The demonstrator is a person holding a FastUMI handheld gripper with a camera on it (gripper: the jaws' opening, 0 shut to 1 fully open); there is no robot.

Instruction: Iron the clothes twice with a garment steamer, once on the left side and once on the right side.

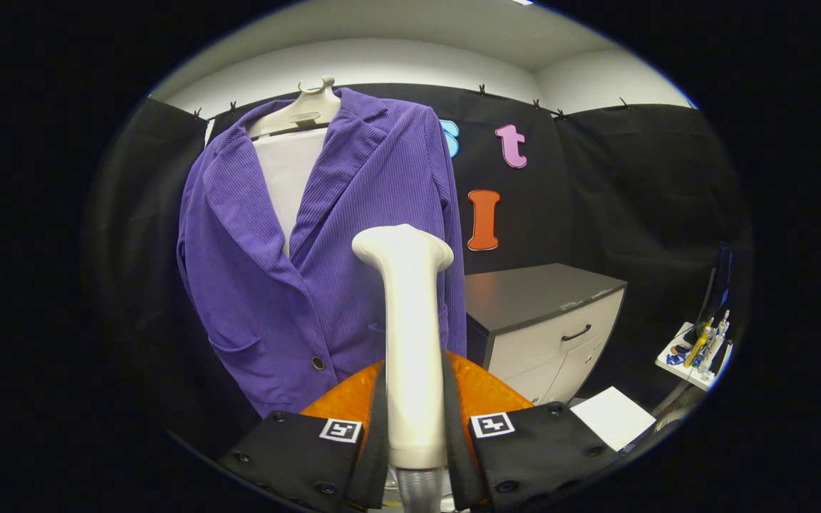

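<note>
Gripper view: the garment steamer [410, 335] stands upright between the fingers of the gripper [414, 434] — both pressed against its handle. Beyond it hangs a purple jacket [296, 271] on a hanger [303, 110]; a grey-topped cabinet [546, 313] stands far right.

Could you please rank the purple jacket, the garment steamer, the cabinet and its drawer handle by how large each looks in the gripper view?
1. Purple jacket, largest.
2. Garment steamer and cabinet: similar, and the steamer, gripped in the gripper jaws, sits nearest the camera, so unranked.
3. Drawer handle, smallest.
</note>
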